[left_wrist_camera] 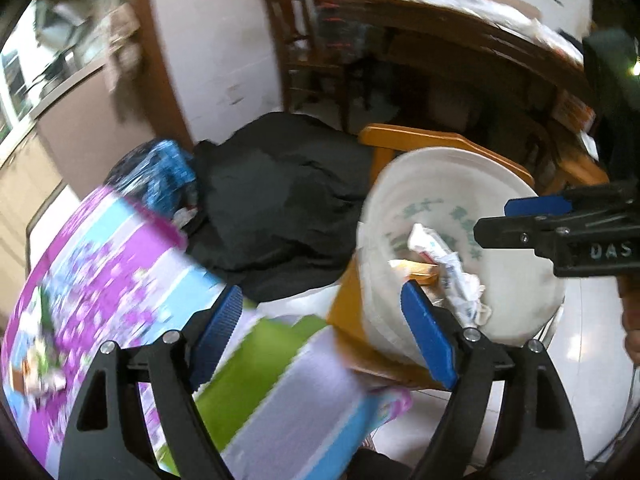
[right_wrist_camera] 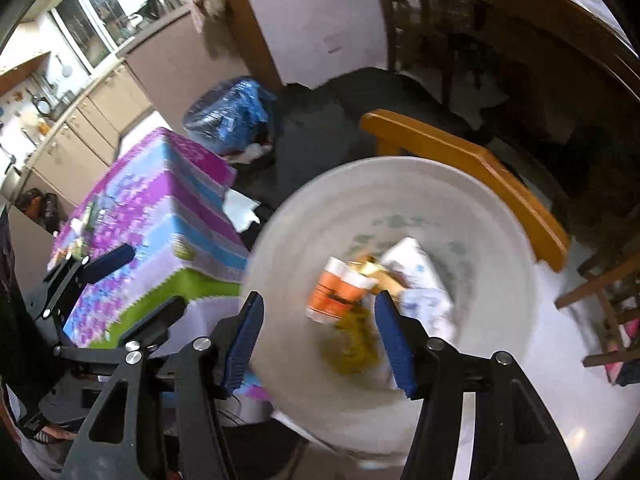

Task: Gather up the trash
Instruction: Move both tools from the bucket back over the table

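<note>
Trash first: an orange-and-white paper cup [right_wrist_camera: 338,294], crumpled white wrappers [right_wrist_camera: 418,280] and yellowish scraps [right_wrist_camera: 354,340] all lie at the bottom of the round white plastic bucket [right_wrist_camera: 492,344], which sits on a yellow wooden chair [right_wrist_camera: 472,168]. Right over that bucket hovers the right gripper [right_wrist_camera: 318,340], its 2 blue-padded fingers [right_wrist_camera: 394,344] spread wide with nothing between them, the cup showing just beyond the gap. The left gripper [left_wrist_camera: 324,336] is close beside it, fingers likewise wide apart and empty, one blue pad [left_wrist_camera: 430,334] in front of the bucket's near rim, the other over the purple, blue and green patterned box [left_wrist_camera: 108,276]. From the left wrist view the bucket is tipped toward us, white wrappers bunched inside. Past the box, a white tissue [right_wrist_camera: 240,210] lies on the floor; behind it, a black garbage bag [left_wrist_camera: 280,200] slumps beside a blue plastic bag [right_wrist_camera: 230,120]. Farthest back, a dark wooden table [left_wrist_camera: 460,40] against the white wall [left_wrist_camera: 220,40].
</note>
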### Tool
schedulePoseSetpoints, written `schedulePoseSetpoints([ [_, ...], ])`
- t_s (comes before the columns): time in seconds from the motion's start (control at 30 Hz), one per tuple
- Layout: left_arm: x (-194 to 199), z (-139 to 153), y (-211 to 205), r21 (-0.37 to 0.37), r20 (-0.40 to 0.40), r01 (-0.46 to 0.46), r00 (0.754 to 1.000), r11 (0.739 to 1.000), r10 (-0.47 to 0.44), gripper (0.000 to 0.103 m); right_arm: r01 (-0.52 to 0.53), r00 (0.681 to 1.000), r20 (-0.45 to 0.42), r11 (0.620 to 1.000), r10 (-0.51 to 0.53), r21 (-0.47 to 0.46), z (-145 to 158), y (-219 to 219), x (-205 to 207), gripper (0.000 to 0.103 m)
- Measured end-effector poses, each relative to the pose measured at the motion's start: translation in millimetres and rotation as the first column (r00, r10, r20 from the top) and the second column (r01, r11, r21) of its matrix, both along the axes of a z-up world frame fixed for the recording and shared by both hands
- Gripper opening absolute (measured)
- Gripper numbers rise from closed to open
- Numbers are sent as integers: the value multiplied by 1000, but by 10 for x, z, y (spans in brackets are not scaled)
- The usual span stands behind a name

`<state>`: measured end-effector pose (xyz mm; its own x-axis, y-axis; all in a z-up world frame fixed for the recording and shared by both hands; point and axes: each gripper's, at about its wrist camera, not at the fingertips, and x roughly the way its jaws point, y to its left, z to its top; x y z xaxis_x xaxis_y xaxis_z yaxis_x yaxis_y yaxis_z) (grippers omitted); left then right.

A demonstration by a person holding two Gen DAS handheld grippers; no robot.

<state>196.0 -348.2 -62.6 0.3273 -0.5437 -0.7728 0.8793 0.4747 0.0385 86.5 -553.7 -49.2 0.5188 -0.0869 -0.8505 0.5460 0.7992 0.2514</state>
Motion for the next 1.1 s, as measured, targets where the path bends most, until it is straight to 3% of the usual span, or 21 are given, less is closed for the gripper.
schedulePoseSetpoints([
  [0.2,368,147,777,-66,-13,-172,985,983,172,82,-66,997,49,998,66,-8,-22,492,448,60],
  [0.4,711,215,1655,-101,18,-355,934,930,358,82,-194,979,65,981,195,-26,-76,1141,939,62],
  [0.53,1057,208,2334,-96,70,-482,869,871,489,84,-267,960,77,963,268,-26,-117,1512,1269,63],
  [0.7,1588,70,3160,-53,110,-649,751,759,651,84,-363,925,101,930,367,-64,-138,1909,1665,65],
  [0.87,2135,-69,3746,-43,136,-722,680,690,720,84,-451,873,141,882,467,-134,-104,2283,2154,66],
  [0.93,2283,-84,3842,-59,159,-709,689,703,707,84,-487,841,163,853,516,-186,-41,2418,2322,66],
  [1.1,2740,-263,3911,-18,222,-633,752,774,621,84,-589,726,180,735,664,-336,145,2851,2842,68],
])
